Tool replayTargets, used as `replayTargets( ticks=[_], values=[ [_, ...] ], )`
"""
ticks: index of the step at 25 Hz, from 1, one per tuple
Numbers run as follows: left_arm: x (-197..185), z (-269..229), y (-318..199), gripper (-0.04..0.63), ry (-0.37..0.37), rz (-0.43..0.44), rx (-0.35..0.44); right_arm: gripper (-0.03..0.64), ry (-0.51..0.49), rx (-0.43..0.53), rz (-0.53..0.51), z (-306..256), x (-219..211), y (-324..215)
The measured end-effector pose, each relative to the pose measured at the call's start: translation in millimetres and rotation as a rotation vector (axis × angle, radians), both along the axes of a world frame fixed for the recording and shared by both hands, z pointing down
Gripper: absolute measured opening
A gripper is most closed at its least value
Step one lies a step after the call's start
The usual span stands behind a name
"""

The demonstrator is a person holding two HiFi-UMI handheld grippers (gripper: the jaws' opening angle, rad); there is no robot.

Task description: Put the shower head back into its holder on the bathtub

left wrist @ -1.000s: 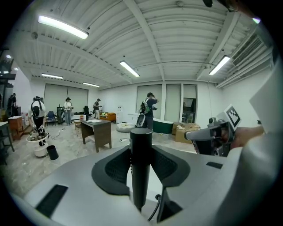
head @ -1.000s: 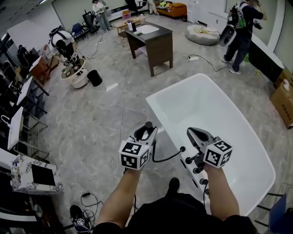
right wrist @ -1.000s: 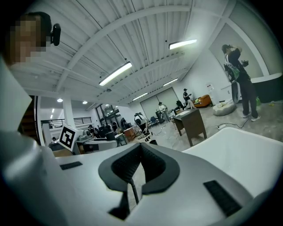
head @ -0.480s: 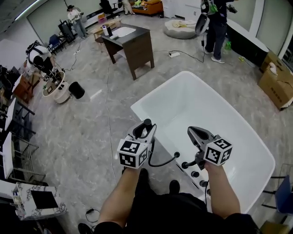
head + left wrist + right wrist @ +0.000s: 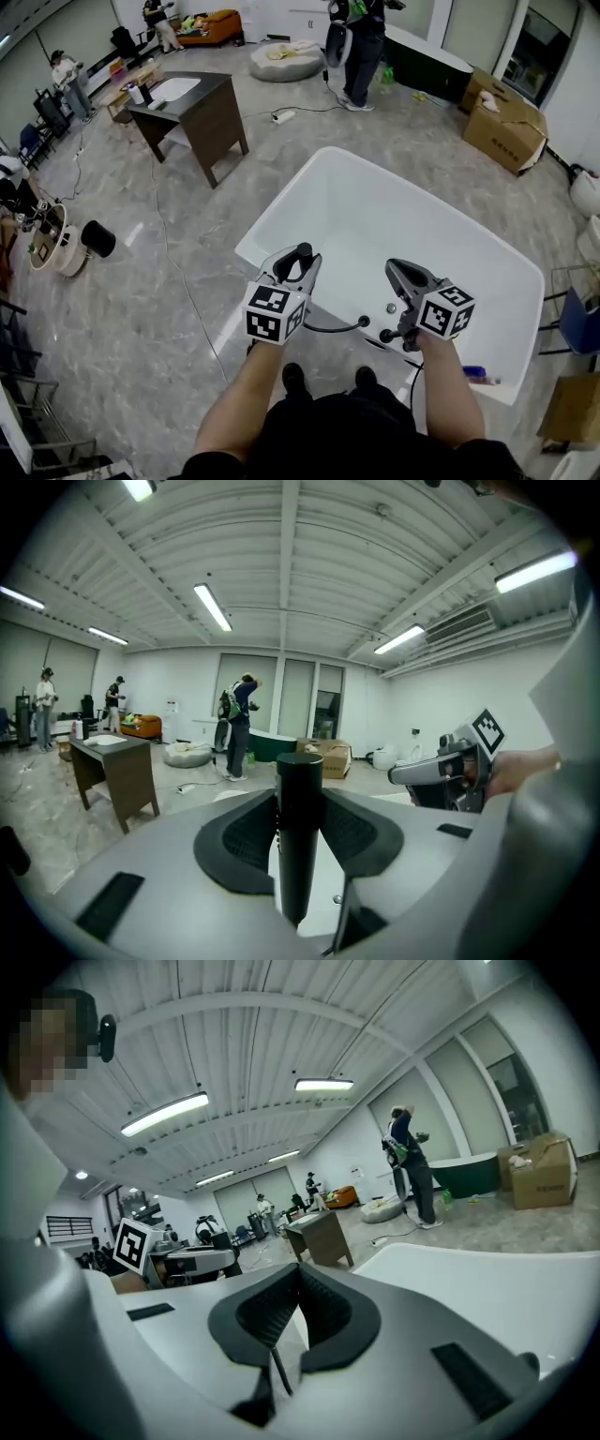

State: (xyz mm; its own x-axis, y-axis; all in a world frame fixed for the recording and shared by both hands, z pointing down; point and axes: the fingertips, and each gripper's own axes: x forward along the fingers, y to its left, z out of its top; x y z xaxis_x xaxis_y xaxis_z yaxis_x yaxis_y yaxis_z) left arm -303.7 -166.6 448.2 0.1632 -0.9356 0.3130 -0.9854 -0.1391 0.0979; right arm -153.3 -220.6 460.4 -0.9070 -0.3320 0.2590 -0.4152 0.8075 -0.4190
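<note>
A black, rod-shaped shower head [image 5: 303, 254] stands upright between the jaws of my left gripper [image 5: 298, 261], which is shut on its handle [image 5: 298, 827]. Its black hose [image 5: 333, 328] loops down and right to the black fittings [image 5: 386, 334] on the near rim of the white bathtub [image 5: 277, 202]. My right gripper [image 5: 401, 273] hovers over that near rim beside the fittings, jaws together with nothing seen between them [image 5: 298, 1279]. In the left gripper view the right gripper [image 5: 441, 769] shows at the right. I cannot tell the holder apart from the other fittings.
A dark desk [image 5: 197, 108] stands on the floor at the back left, with a cable trailing from it. People [image 5: 361, 37] stand beyond the tub near a beanbag [image 5: 286, 58]. Cardboard boxes [image 5: 502, 127] sit at the back right, a black bin [image 5: 97, 237] at the left.
The view has swung so that the tub lies straight ahead and closer under both grippers. The left gripper still holds the shower head; the right has come nearer the rim fittings.
</note>
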Motion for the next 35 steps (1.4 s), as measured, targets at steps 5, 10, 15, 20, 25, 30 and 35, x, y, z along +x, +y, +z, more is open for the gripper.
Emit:
replayTargets(
  ticks=[5, 10, 15, 20, 25, 30, 35],
  values=[
    [8, 9, -9, 0.150, 0.027, 0.122, -0.013, 0.017, 0.041, -0.026, 0.118, 18, 19, 26],
    [43, -13, -33, 0.150, 0.030, 0.222, 0.017, 0.017, 0.036, -0.034, 0.239, 14, 66, 27],
    [78, -44, -53, 0.150, 0.012, 0.294, 0.058, 0.017, 0.006, -0.035, 0.331, 8, 108, 23],
    [111, -68, -62, 0.150, -0.017, 0.351, 0.097, 0.018, -0.018, -0.032, 0.373, 6, 136, 27],
    [138, -87, -69, 0.151, -0.032, 0.391, 0.130, 0.017, -0.030, -0.037, 0.387, 8, 153, 29],
    [154, -114, -71, 0.150, -0.029, 0.416, 0.178, 0.017, -0.036, -0.041, 0.393, 8, 163, 29],
    [166, -122, -70, 0.152, -0.011, 0.434, 0.181, 0.017, -0.044, -0.033, 0.380, 4, 161, 28]
  ],
)
